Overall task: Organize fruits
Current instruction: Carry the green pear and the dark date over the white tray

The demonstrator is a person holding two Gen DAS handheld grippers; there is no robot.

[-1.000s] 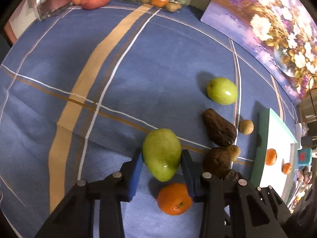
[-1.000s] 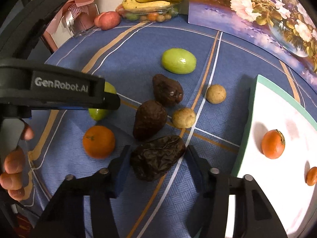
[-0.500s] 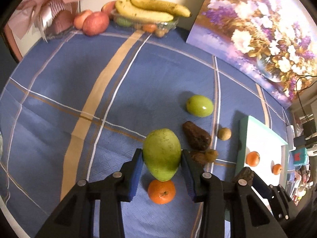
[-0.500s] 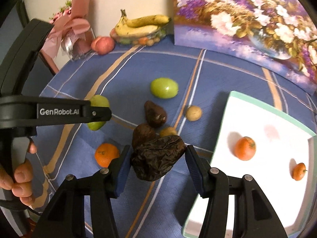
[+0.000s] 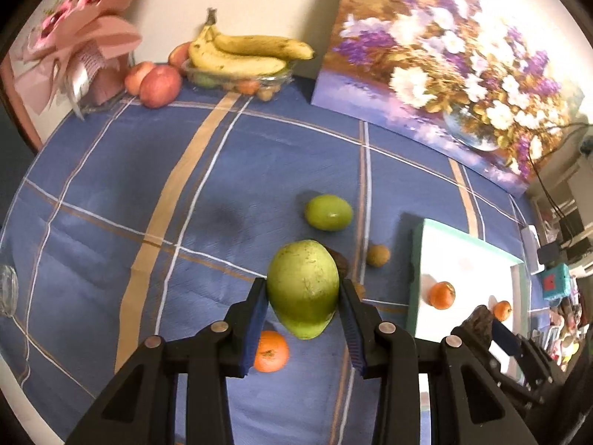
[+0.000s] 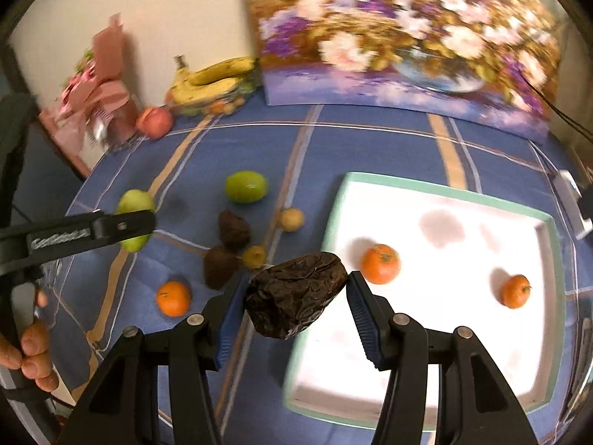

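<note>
My left gripper (image 5: 303, 306) is shut on a large green mango (image 5: 303, 289) and holds it high above the blue tablecloth; it also shows in the right wrist view (image 6: 135, 218). My right gripper (image 6: 294, 302) is shut on a dark wrinkled fruit (image 6: 294, 298), held over the left edge of the white tray (image 6: 463, 193). Two oranges (image 6: 380, 263) (image 6: 515, 291) lie in the tray. On the cloth lie an orange (image 6: 173, 298), a second green fruit (image 6: 246, 186), two dark fruits (image 6: 233, 228) and two small brown fruits (image 6: 291, 218).
At the back stand a dish of bananas (image 5: 241, 55), red apples (image 5: 155, 85), a pink gift bouquet (image 5: 74, 44) and a flower painting (image 5: 444, 55) leaning on the wall. A glass rim (image 5: 7, 293) shows at the left edge.
Both grippers have risen from the cloth with their fruits. The right gripper has moved to the right, toward the tray's left edge.
</note>
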